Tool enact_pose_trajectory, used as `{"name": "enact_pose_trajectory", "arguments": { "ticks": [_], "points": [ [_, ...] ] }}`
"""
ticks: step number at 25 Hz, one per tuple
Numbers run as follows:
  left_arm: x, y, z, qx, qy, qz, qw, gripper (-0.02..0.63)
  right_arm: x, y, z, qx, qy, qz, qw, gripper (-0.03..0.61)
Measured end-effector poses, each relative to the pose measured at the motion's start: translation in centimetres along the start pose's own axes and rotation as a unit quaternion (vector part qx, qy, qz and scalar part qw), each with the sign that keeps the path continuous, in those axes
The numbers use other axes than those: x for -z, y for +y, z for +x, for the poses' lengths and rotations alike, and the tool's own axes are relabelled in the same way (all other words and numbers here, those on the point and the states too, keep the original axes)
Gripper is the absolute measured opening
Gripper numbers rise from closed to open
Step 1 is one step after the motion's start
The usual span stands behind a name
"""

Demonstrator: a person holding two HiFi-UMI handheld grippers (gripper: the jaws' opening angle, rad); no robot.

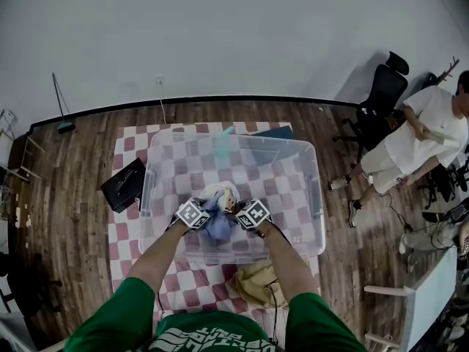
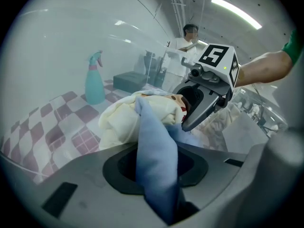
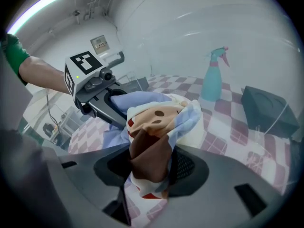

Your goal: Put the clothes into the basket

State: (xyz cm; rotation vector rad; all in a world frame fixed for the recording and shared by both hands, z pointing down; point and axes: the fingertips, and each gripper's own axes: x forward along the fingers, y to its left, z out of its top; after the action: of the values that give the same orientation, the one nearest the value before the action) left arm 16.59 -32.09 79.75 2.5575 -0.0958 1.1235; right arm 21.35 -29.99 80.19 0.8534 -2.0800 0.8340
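Note:
A bundle of clothes [image 1: 219, 201] hangs inside the clear plastic basket [image 1: 313, 196], held between both grippers. My left gripper [image 1: 202, 215] is shut on a light blue cloth [image 2: 155, 156] that runs up out of its jaws beside a cream garment [image 2: 121, 120]. My right gripper [image 1: 239, 213] is shut on a cream and brown printed garment [image 3: 151, 141]. The two grippers face each other closely; the right gripper [image 2: 205, 103] shows in the left gripper view and the left gripper [image 3: 102, 103] in the right gripper view. A tan garment [image 1: 256, 283] lies outside the basket, near me.
The basket stands on a pink checkered cloth [image 1: 130, 141]. A teal spray bottle [image 1: 223, 144] stands behind the basket's far wall, and a black box [image 1: 123, 184] lies to its left. A person [image 1: 425, 134] and an office chair [image 1: 381, 94] are at the right.

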Motion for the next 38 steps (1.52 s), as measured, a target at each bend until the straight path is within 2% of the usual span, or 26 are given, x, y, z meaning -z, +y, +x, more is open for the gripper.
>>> {"name": "enact_pose_trajectory", "arguments": {
  "ticks": [4,10,16,20,26,38],
  "points": [
    [1.6,-0.5,0.9,0.009,0.027,0.025,0.9993,0.126,1.5,0.7,0.7,-0.011,0.033,-0.001,0.999,0.204],
    [2.0,-0.6,1.1,0.008,0.031,0.030,0.9990,0.126,2.1,0.9,1.1,-0.013,0.049,0.003,0.999,0.209],
    [1.6,0.5,0.8,-0.008,0.021,0.018,0.9996,0.160,2.9,-0.2,1.2,0.001,0.067,0.018,0.998,0.256],
    [1.9,1.4,0.3,-0.018,0.010,0.000,0.9998,0.176,2.9,-0.5,0.9,0.007,0.064,0.026,0.998,0.272],
    [1.9,2.0,-0.3,-0.031,-0.001,-0.001,0.9995,0.207,2.7,-1.8,0.1,0.031,0.047,0.040,0.998,0.288],
    [2.1,2.5,-1.6,-0.041,0.006,-0.004,0.9991,0.210,2.8,-3.5,-1.7,0.065,0.037,0.058,0.996,0.314]
  ]
}}
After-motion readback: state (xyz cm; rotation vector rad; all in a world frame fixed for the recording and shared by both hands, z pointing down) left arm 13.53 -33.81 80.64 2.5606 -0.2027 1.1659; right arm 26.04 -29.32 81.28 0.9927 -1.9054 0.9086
